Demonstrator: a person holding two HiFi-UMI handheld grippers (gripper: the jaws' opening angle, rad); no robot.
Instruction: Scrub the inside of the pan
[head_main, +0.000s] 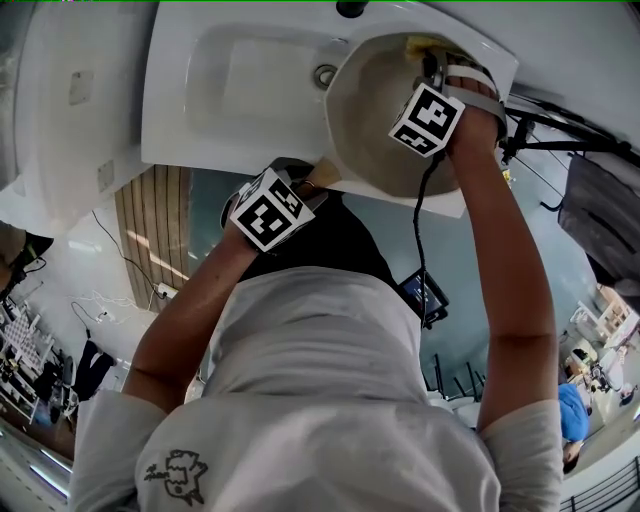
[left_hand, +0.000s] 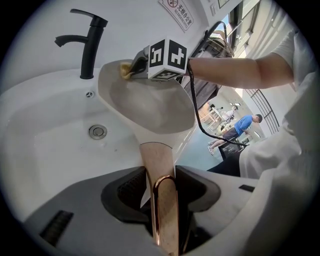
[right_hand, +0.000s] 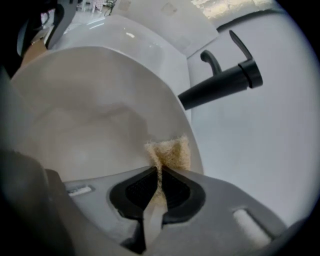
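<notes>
- Jaws of the right gripper (right_hand: 160, 172): closed on a tan scrub pad (right_hand: 170, 151). Its frayed end sticks out just past the fingertips and touches the inner wall of the pan (right_hand: 90, 112), close to the rim.
- Jaws of the left gripper (left_hand: 161, 176): clamped from both sides on the pan's handle (left_hand: 156, 160), which runs back between them. The bowl is straight ahead of the tips, tilted, with its open face turned toward the right gripper.
- Hidden or cut off: the rear of the pad is buried between the right pads. The handle's tail is lost under the left gripper's body. In the head view the right fingertips sit behind that gripper's marker cube (head_main: 428, 118).
- Pose: the left forearm (head_main: 190, 310) is bent in near the body. The right arm (head_main: 510, 260) is stretched long, with the wrist dipping over the rim into the bowl.
- Surroundings: a white sink (left_hand: 45, 150) lies below and left of the left jaws, with its drain (left_hand: 98, 131) left of the handle. A black faucet (right_hand: 220, 82) stands beyond the rim, up and right of the right jaws, apart from the pan.
- Room: open bowl wall lies left of the pad; the rim is close on its right.
</notes>
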